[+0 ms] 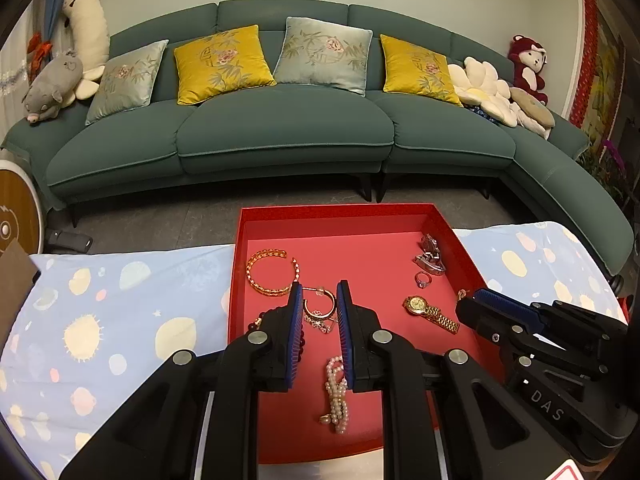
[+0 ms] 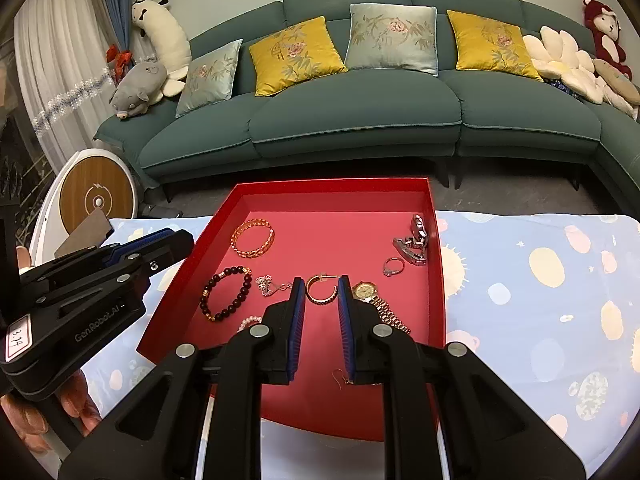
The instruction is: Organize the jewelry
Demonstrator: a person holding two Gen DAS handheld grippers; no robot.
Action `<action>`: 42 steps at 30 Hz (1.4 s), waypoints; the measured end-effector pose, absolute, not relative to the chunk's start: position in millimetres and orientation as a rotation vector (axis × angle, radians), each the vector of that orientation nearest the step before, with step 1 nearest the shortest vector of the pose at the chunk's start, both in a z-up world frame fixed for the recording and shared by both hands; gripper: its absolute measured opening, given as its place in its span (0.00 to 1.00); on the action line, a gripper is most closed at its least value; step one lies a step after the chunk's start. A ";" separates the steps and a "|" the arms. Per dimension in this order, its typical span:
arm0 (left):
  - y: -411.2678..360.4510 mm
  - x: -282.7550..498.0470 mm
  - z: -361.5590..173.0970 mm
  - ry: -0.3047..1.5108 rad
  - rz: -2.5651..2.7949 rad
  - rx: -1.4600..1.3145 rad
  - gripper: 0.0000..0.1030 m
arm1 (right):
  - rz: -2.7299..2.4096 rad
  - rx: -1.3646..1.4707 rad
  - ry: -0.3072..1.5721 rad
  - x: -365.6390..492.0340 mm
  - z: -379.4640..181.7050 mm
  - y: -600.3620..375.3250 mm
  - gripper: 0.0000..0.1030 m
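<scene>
A red tray (image 1: 340,212) (image 2: 332,184) on the table holds loose jewelry. In it lie a gold bangle (image 1: 272,272) (image 2: 253,238), a gold hoop earring (image 1: 320,304) (image 2: 320,290), a gold watch (image 1: 430,310) (image 2: 366,292), a ring (image 1: 423,279) (image 2: 394,266), a silver watch (image 1: 430,258) (image 2: 414,240), a pearl strand (image 1: 336,392), a dark bead bracelet (image 2: 226,294) and a silver pendant (image 2: 270,285). My left gripper (image 1: 319,286) (image 2: 180,238) hovers over the tray's near left part. My right gripper (image 2: 320,280) (image 1: 468,300) hovers over the near right. Both stand narrowly open and hold nothing.
A light blue cloth with a planet pattern (image 1: 120,320) (image 2: 540,300) covers the table on both sides of the tray. Beyond the table's far edge stands a green sofa (image 1: 280,132) with cushions and plush toys. A round wooden-faced device (image 2: 96,200) stands at the left.
</scene>
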State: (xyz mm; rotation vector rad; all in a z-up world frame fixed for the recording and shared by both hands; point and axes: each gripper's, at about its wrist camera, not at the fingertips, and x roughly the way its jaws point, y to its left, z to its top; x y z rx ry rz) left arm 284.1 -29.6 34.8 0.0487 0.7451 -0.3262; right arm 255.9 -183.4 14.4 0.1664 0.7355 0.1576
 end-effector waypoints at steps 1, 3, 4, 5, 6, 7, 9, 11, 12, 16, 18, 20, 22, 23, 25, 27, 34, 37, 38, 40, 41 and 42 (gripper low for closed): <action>-29.2 284.5 34.5 0.746 -0.325 0.043 0.14 | 0.164 0.168 0.738 256.7 13.9 -183.2 0.16; -27.6 285.1 35.0 0.746 -0.332 0.026 0.15 | 0.160 0.168 0.737 258.1 12.9 -184.9 0.16; -26.6 284.8 35.6 0.740 -0.325 0.021 0.16 | 0.162 0.170 0.736 258.2 12.5 -185.4 0.16; -25.8 284.7 36.6 0.733 -0.323 0.017 0.17 | 0.163 0.171 0.735 258.5 12.9 -185.3 0.16; -25.1 284.9 37.5 0.731 -0.324 0.015 0.18 | 0.156 0.170 0.726 257.6 13.7 -186.1 0.17; -24.3 284.6 38.9 0.728 -0.317 0.015 0.20 | 0.154 0.170 0.720 256.9 14.7 -186.7 0.17; -21.8 283.4 42.8 0.720 -0.313 0.000 0.24 | 0.154 0.176 0.707 254.8 19.5 -188.6 0.17; -19.2 282.4 48.2 0.714 -0.315 -0.012 0.24 | 0.157 0.190 0.687 251.1 27.0 -191.1 0.17; -18.3 281.6 50.9 0.712 -0.317 -0.016 0.26 | 0.159 0.193 0.676 249.7 31.1 -191.6 0.17; -15.5 275.1 66.5 0.687 -0.320 -0.033 0.28 | 0.166 0.197 0.636 241.5 48.1 -192.4 0.17; -14.1 267.6 78.5 0.668 -0.331 -0.038 0.28 | 0.166 0.194 0.612 236.4 58.5 -192.9 0.17; -13.2 257.1 90.3 0.640 -0.325 -0.026 0.28 | 0.173 0.205 0.591 229.7 70.3 -193.5 0.17; -13.8 246.1 100.6 0.618 -0.322 -0.006 0.28 | 0.172 0.216 0.574 222.5 80.7 -194.0 0.18; -13.9 239.3 105.7 0.610 -0.319 0.002 0.28 | 0.172 0.219 0.565 217.5 85.8 -193.2 0.18; -13.4 224.4 113.3 0.594 -0.310 0.013 0.28 | 0.170 0.223 0.558 207.5 93.0 -191.6 0.18; -12.8 211.6 119.0 0.584 -0.287 0.010 0.28 | 0.147 0.212 0.554 194.5 98.8 -189.2 0.33; -11.9 161.3 120.5 0.606 -0.228 0.055 0.40 | 0.082 0.167 0.564 141.9 101.8 -186.8 0.48; -9.6 141.6 113.2 0.628 -0.205 0.075 0.47 | 0.062 0.160 0.589 117.9 98.1 -189.0 0.53; -9.6 133.0 109.5 0.631 -0.195 0.093 0.48 | 0.062 0.172 0.595 111.7 97.1 -189.9 0.55; -8.1 120.9 104.4 0.634 -0.174 0.115 0.49 | 0.053 0.194 0.603 98.2 95.8 -192.5 0.61; -7.0 114.9 101.5 0.641 -0.167 0.118 0.53 | 0.048 0.199 0.603 90.8 95.1 -193.3 0.62; -5.8 109.7 98.7 0.652 -0.169 0.111 0.56 | 0.044 0.198 0.602 84.2 94.4 -193.2 0.65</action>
